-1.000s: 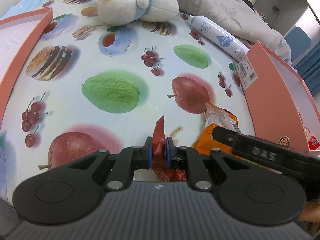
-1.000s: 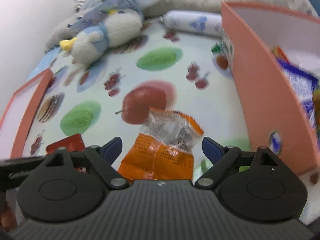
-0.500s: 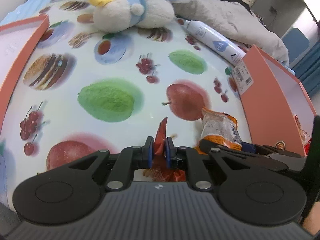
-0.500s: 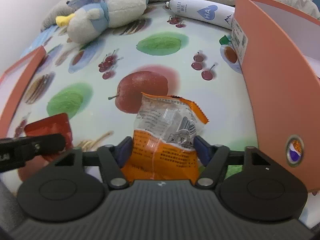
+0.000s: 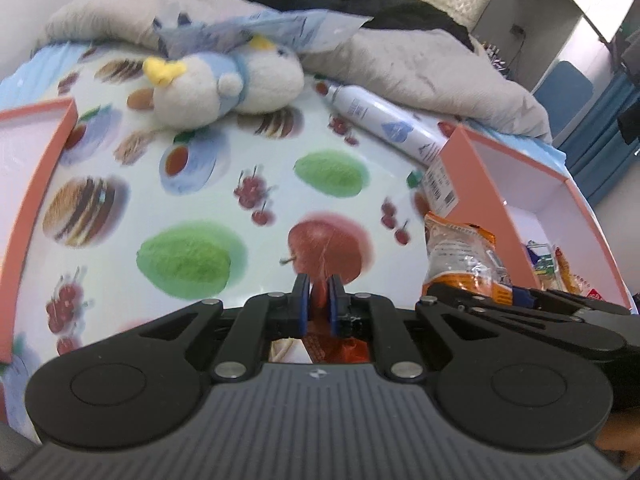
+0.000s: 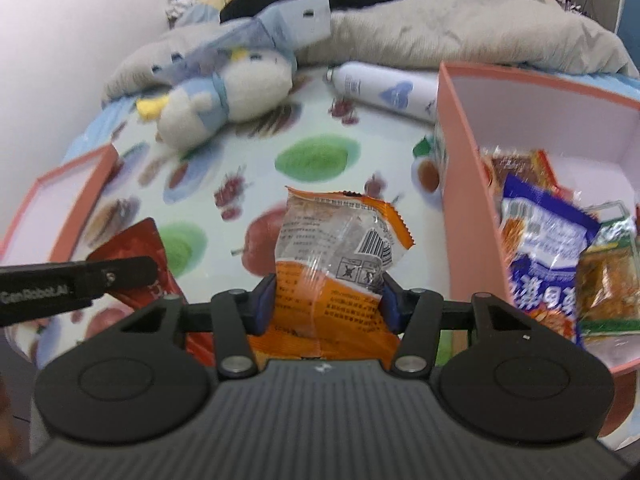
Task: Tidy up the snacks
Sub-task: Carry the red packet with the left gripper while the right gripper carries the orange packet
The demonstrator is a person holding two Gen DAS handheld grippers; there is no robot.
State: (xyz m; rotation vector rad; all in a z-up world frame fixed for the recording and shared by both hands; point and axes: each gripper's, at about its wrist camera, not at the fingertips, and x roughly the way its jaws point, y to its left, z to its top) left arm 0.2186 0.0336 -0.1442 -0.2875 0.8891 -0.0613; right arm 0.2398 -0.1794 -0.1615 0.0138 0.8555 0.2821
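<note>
Snacks are in both my grippers: the left gripper (image 5: 318,296) has its fingers nearly shut on the red packet (image 6: 136,248), while the right gripper (image 6: 329,304), fingers just closed halfway, clamps the orange packet (image 6: 340,256) left of the pink box (image 6: 464,184). I judge the slick, crinkly film could slip out, and the two grippers sit near enough to knock together.

We've got the orange snack packet (image 6: 340,264) upright at six o'clock, the red packet (image 6: 136,244) at nine, the pink box (image 6: 460,184) at three.
</note>
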